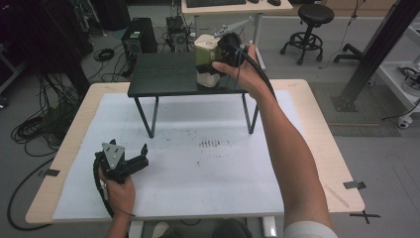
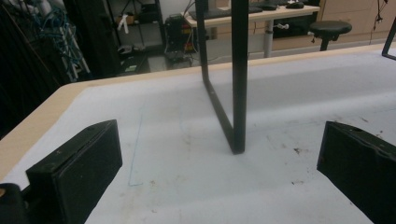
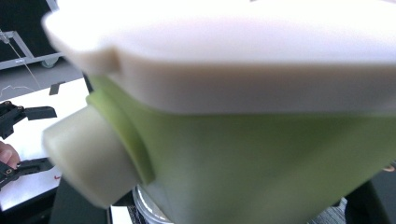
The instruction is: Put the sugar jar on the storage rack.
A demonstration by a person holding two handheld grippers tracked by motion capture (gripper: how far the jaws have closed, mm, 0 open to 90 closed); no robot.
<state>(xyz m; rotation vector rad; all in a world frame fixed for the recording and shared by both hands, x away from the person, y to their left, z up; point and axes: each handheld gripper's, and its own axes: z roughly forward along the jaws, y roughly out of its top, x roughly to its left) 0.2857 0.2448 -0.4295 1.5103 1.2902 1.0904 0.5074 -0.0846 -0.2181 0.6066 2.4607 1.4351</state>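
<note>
A green and cream appliance stands on the small black stand at upper centre of the high view, the right tool at its top. Whether those jaws grip it I cannot tell; judge contact carefully before lifting. The left tool, wide open and empty, rests on the worktop at lower left.

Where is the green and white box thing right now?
In the high view, the green and white box stands on the small black table's right end, with the right tongs against it.

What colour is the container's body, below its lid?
Light green body under a cream-white lid; clearest in the right gripper view.
</note>
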